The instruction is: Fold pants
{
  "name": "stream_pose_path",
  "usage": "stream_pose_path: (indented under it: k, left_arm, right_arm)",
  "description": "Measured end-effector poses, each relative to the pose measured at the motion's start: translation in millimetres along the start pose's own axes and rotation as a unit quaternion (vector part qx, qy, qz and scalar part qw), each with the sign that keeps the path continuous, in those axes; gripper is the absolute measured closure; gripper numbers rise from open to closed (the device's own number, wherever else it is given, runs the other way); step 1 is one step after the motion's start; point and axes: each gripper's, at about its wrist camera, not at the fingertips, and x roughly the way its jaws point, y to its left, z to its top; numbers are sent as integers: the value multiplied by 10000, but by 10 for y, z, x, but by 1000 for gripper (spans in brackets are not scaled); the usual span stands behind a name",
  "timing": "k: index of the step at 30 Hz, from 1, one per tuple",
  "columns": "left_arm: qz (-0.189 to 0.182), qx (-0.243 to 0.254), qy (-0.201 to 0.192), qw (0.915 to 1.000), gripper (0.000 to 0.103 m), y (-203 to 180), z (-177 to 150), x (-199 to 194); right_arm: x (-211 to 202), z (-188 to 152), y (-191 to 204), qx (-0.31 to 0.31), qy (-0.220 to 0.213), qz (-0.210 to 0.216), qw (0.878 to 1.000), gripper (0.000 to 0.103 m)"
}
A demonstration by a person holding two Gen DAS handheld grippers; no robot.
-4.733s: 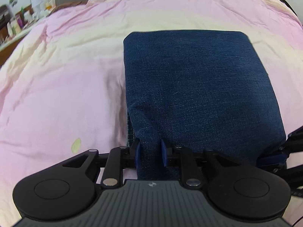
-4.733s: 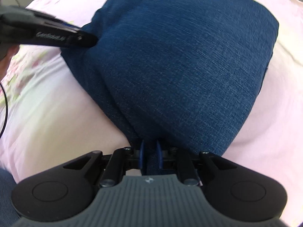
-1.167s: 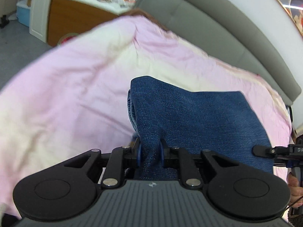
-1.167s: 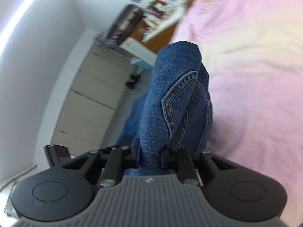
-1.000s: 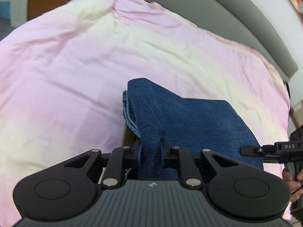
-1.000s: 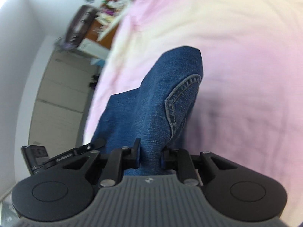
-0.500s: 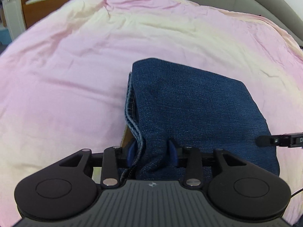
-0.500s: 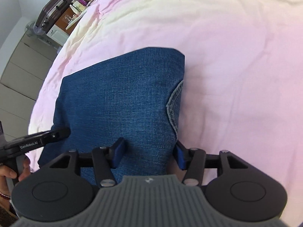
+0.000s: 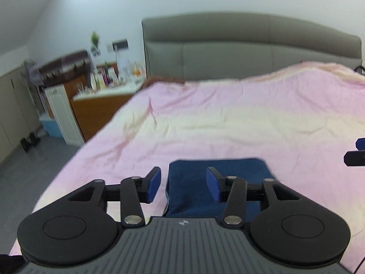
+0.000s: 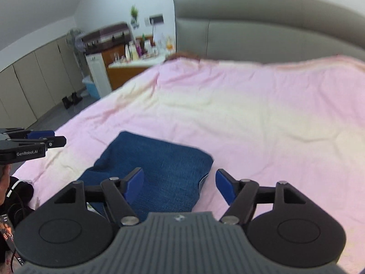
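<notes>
Change vs earlier: both hand-held grippers, clamped on the denim before, are off it now & raised; views tilted up, so headboard & wall show; pants lie flat as a folded block.
Pants [image 10: 157,159]: dark blue jeans, folded to a compact rectangle, lying on the pink bedspread [image 10: 262,114] near the bed's near edge, toward the left side. Left-wrist view has them [image 9: 194,182] low in frame, partly hidden behind the gripper body.
Left hand-held gripper [image 9: 183,183]: jaws apart & opening; blue pads clear of the cloth, nothing pinched. Fold edge seen between the pads but below them, no contact. Also seen from the right wrist [image 10: 49,140] at far left, over the bed's edge, beside the pants.
Right hand-held gripper [image 10: 180,186]: jaws wide & opening; pads free of denim, pants' right corner seen in the gap, not gripped. Its tip [image 9: 355,153] shows at the right edge of the left-wrist view.
Bed: grey padded headboard [image 9: 251,45] at the far end.
Bkgd: wooden worktop [image 9: 102,100] w/ bottles left of the bed, cabinets [image 10: 29,80] along the left wall; blurred.
</notes>
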Motion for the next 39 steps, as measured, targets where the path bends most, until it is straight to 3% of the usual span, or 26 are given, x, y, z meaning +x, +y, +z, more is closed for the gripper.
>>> stream_pose_path:
  k: [2,5,7,8,11,14,24,39]
  left_arm:
    - [66,41,-313,9995,41,-138,22,-350]
    - [101,152,-686,9975,30,-329,-1,-801]
    - [17,191,-870,9960,14,-448,-47,-1045]
    - [-54,190,-946,9953,10,-504,-80,-1142]
    - [-149,297,-1030,9941,5,-706,-210,-1346]
    - [33,329,-1012,9943,4,-906,-353,-1443]
    - [21,287,-513,9983,4,-1168,-849,-1585]
    - [-14,235,-388,9990,4,-1231,-1021,-1656]
  right_arm:
    - [-392,-61,54,-93,-329,-156,9993,28]
    - [-988,-212,135,-223,-820,-392,9956,25]
    - [-1364,-353,182,-237,-1093,-593,9920,11]
    - [-1542,-436,212,-238,-1237,-679,9897,9]
    - [-1974,-729,309,-273,-1610,-1013,9814,7]
    - [-2265,-1022,426,-319,-1769,-1146,9770,5]
    - [-2594,-1755,601,-44,-1807,-1344,9743,5]
    - [-2635,-1968,560,154,-1787,-1503,9722,5]
